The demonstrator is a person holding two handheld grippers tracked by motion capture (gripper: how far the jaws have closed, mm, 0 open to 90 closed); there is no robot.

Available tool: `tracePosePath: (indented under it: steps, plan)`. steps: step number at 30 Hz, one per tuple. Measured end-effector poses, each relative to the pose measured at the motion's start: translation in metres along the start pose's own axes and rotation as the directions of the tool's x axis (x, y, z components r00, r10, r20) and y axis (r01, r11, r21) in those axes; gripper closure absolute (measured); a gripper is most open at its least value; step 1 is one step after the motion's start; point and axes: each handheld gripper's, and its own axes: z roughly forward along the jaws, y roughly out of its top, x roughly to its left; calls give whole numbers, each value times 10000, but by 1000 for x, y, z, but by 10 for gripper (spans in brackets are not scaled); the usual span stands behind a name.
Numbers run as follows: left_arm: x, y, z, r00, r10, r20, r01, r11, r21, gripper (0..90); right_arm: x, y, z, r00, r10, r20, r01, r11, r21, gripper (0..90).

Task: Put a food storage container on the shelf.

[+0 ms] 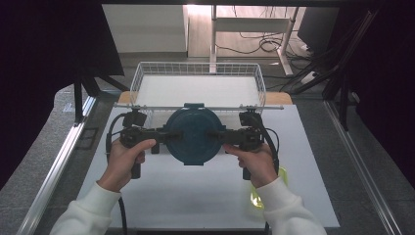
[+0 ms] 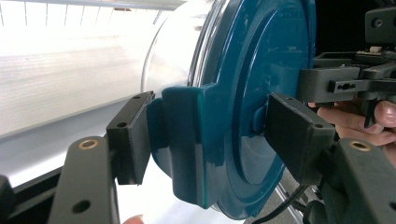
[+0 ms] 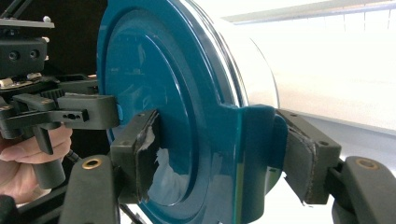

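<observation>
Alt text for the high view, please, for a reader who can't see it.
Two hand-held grippers, left gripper and right gripper, clamp a round teal-lidded container from opposite sides above a white table. A white wire basket stands just beyond it.

Left hand [image 1: 126, 155]: wraps its gripper's handle, white-sleeved forearm entering from below.
Left gripper [image 1: 169, 136]: points inward, level, pads clamped on a latch tab.
Right hand [image 1: 257, 159]: mirrors it.
Right gripper [image 1: 218, 136]: points inward, level, pads clamped likewise.
</observation>
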Motion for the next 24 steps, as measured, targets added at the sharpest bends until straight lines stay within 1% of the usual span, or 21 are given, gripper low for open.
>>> tracePosePath:
  steps: [6,9,13,14,17,18,19,24]
  plan:
    - [-7,10,-2,9998,176,-17,-176,9998,-97,346,3,10,-8,10000,-22,-29,22,9999,-120,339]
    - [-11,18,-3,9996,286,-17,-286,9996,-36,345,3,14,-11,10000,-48,-34,48,9999,-165,340]
    - [-14,27,-3,9996,286,-1,-286,9995,-124,346,5,22,-15,10000,-74,-39,73,9997,-221,341]
    - [-14,29,-4,9996,281,5,-281,9995,-144,346,6,27,-16,10000,-95,-21,95,9997,-244,340]
    - [-14,36,-5,9995,329,23,-329,9993,-164,346,7,32,-17,9999,-152,10,152,9996,-247,341]
    - [-13,42,-6,9994,336,33,-336,9993,-147,345,8,37,-17,9998,-206,25,207,9995,-245,342]
    - [-13,42,-6,9994,336,33,-336,9993,-147,345,8,37,-17,9998,-206,25,207,9995,-245,342]
    - [-11,55,-7,9994,331,26,-331,9993,-177,343,9,50,-15,9998,-219,7,219,9992,-324,344]
